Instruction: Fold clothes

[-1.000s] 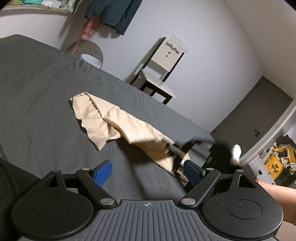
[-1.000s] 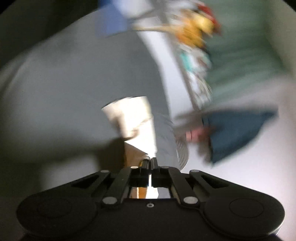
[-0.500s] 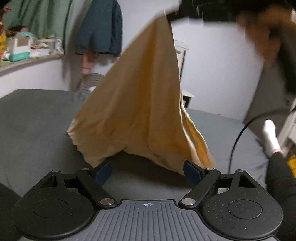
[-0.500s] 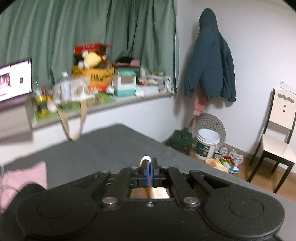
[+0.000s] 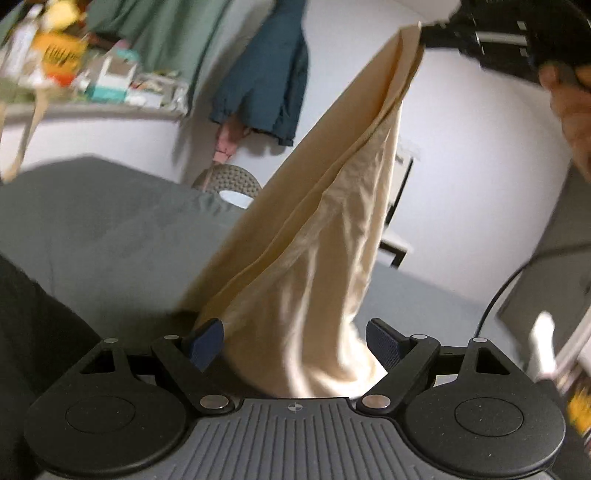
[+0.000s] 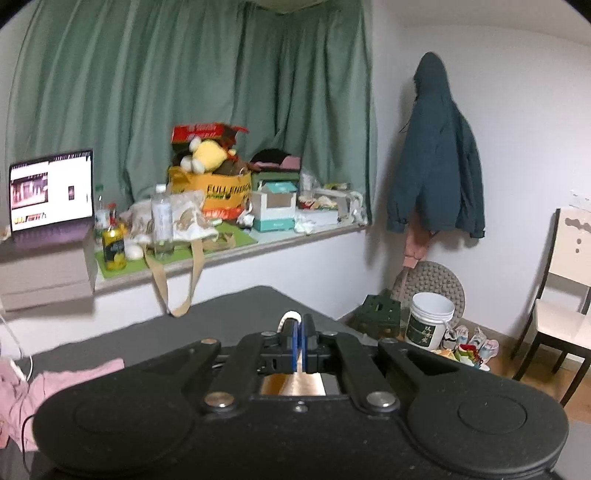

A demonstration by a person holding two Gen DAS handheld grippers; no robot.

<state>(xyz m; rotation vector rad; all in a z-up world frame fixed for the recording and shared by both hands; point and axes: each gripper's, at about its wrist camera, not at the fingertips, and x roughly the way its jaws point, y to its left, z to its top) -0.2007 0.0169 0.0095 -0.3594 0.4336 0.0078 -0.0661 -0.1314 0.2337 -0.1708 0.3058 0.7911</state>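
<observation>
A cream garment (image 5: 314, 240) hangs in the air over the dark grey bed (image 5: 110, 236) in the left wrist view. Its top corner is pinched by my right gripper (image 5: 424, 31) at the upper right, held by a hand (image 5: 569, 99). The lower end of the cloth drapes between the blue-padded fingers (image 5: 207, 338) of my left gripper (image 5: 295, 341), which stands open around it. In the right wrist view my right gripper (image 6: 299, 332) is shut, with a sliver of the cream garment (image 6: 291, 315) poking out above its pads.
A teal jacket (image 6: 436, 158) hangs on the wall. Below it are a white bucket (image 6: 428, 323) and shoes; a white chair (image 6: 565, 280) stands at the right. A cluttered sill (image 6: 221, 236) with a laptop (image 6: 50, 192) runs under green curtains. Pink clothes (image 6: 55, 387) lie on the bed's left.
My right gripper has lifted the cream garment off the bed and holds it high. The left gripper has come closer, so the hanging cloth now falls between its open fingers.
</observation>
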